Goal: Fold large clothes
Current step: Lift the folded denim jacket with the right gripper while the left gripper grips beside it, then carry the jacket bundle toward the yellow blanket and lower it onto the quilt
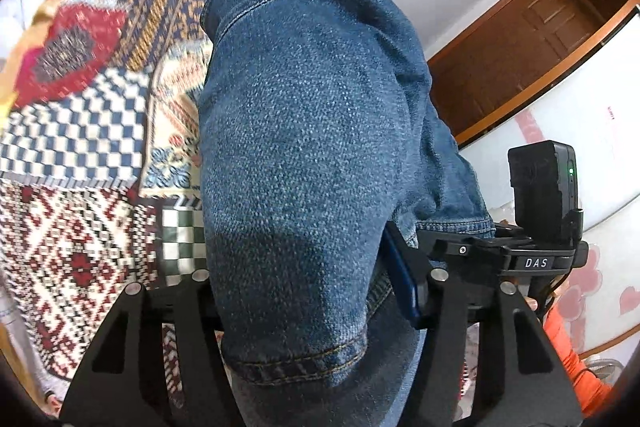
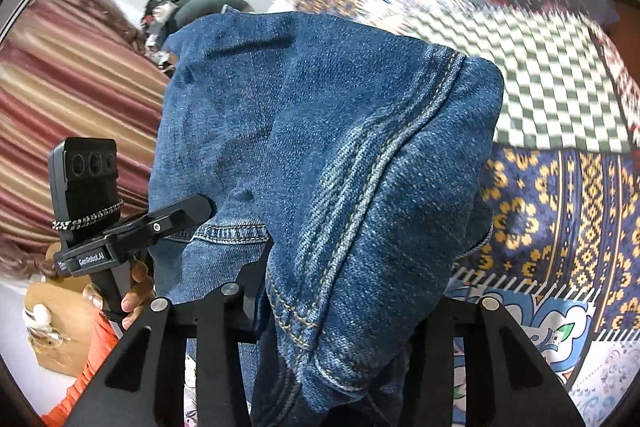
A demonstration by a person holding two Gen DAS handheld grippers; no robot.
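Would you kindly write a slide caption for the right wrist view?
Right gripper shut on bunched blue jeans above a patterned patchwork blanket, left gripper alongside.

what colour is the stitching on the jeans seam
Tan-gold thread on the blue denim jeans, clearest in the right wrist view.

The jeans [image 1: 304,155] hang bunched straight ahead of both grippers, blocking the middle. Beside them the patterned bedspread [image 1: 80,131] lies flat and bare toward its far edge, open for a pass. The other gripper [image 1: 532,259] crowds one side; a door [image 1: 516,39] stands behind.
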